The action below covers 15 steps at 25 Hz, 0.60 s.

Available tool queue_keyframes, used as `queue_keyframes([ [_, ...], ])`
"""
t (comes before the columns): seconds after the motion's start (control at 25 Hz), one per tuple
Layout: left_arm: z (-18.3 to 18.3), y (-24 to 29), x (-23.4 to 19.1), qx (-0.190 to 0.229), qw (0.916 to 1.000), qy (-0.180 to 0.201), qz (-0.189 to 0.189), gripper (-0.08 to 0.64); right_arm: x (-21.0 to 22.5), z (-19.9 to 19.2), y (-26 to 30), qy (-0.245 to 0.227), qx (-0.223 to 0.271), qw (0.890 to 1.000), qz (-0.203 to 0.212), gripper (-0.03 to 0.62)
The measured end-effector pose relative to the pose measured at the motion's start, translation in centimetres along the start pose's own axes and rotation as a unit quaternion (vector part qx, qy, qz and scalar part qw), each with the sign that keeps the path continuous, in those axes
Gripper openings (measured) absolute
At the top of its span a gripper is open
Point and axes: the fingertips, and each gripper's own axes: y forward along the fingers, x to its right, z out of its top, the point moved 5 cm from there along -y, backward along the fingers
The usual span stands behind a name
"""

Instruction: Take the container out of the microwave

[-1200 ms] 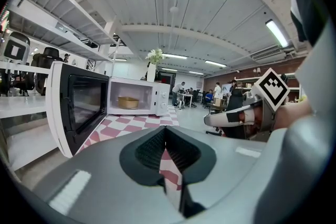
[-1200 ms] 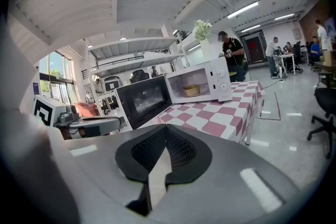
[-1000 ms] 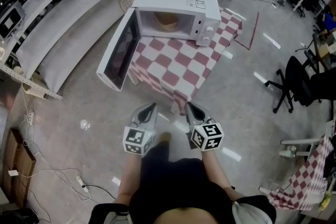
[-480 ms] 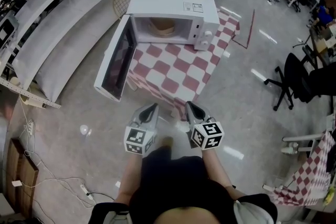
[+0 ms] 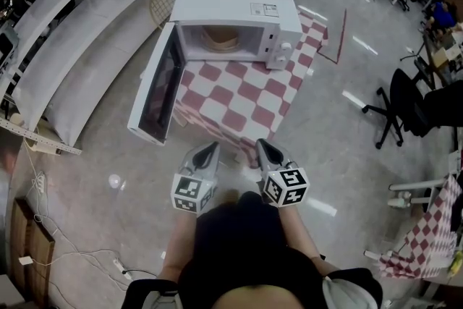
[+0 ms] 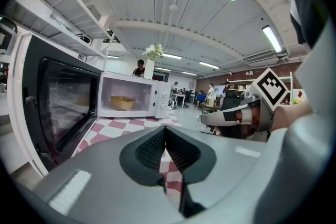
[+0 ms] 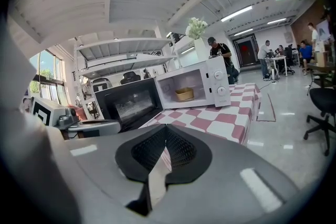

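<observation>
Both grippers are clenched and empty. The left gripper [image 6: 165,131] shows its ribbed pads meeting with nothing between them, and the right gripper [image 7: 165,131] shows the same. In the head view they hang side by side just in front of the person's body, over bare floor and short of the near edge of the checked table [image 5: 239,101].

The container [image 5: 219,40] sits inside the microwave [image 5: 239,11] at the far end of that table, on the cavity floor, well apart from both sets of jaws. It is a low tan tub, wider than it is tall. Its rim looks roundish, so no long axis can be made out from here.

The door [image 5: 155,87] is swung fully open to the left and juts past the table edge, leaving the cavity mouth open towards the person.

The container lies straight ahead and higher than the jaws. In the left gripper view it [image 6: 122,103] sits left of that gripper's jaw line. In the right gripper view it [image 7: 184,94] sits a little right of that gripper's line. So it falls roughly between the two, with neither hand clearly nearer.

The left gripper probably has the more crowded approach, with the door beside it. Either pair of jaws will need to open before reaching the rim.
</observation>
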Motion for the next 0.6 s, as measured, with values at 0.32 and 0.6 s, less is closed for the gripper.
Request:
queue_keyframes([
  [0.32, -0.6, 0.3, -0.5, -0.007, 1.0, -0.005, -0.002, 0.011, -0.2, 0.2, 0.2, 0.002, 0.004, 1.0, -0.002, 0.0],
  [0.6, -0.2, 0.9, -1.2, -0.001, 1.0, -0.008, 0.003, 0.011, 0.0, 0.4, 0.9, 0.0, 0.001, 1.0, 0.002, 0.0],
])
